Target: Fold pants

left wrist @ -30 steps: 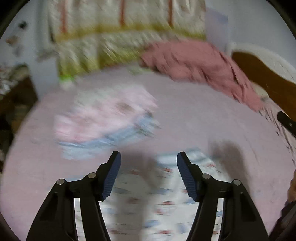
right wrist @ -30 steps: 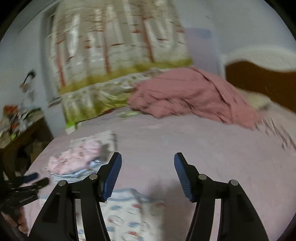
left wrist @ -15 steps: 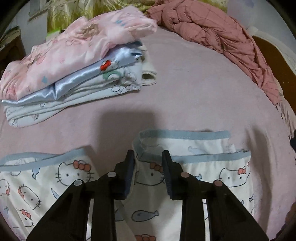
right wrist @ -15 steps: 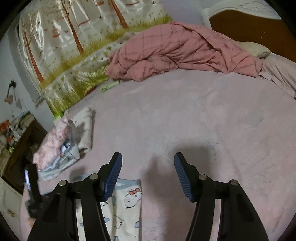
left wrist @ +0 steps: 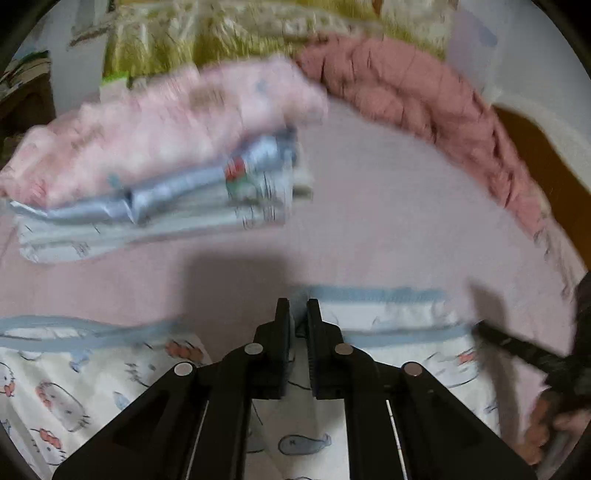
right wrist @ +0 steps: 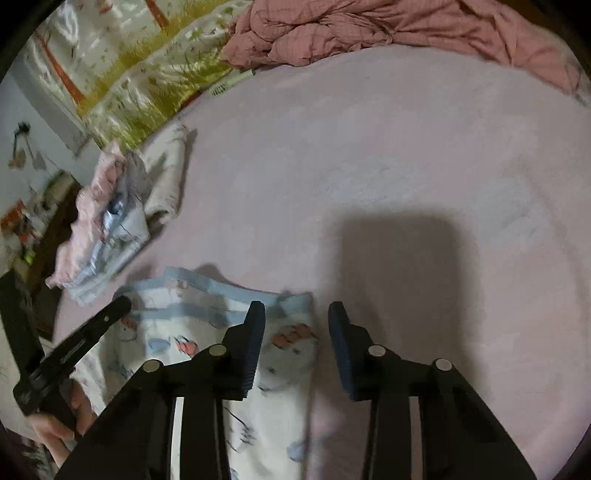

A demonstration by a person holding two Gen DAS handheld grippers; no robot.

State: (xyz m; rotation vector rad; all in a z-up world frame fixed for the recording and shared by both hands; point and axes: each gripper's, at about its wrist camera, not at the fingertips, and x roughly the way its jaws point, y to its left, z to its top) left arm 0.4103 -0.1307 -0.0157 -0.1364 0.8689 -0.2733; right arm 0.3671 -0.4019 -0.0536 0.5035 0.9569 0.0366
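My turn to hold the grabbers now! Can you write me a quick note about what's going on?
Left gripper: jaws closing on the blue hem of the cat-print pants.
Right gripper: jaws closing, not yet gripping; the pants' right hem corner lies between them.
Pants lie flat on the pink bed. A stack of folded clothes sits beyond.
Done: left grasp nearly made.
Left: finish both grasps, then fold.

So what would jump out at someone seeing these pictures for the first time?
Probably the white cartoon-cat pants spread on the pink bed, with the left gripper closing its jaws on their blue waistband. Behind sits a stack of folded clothes, and farther back a rumpled dusty-pink blanket.
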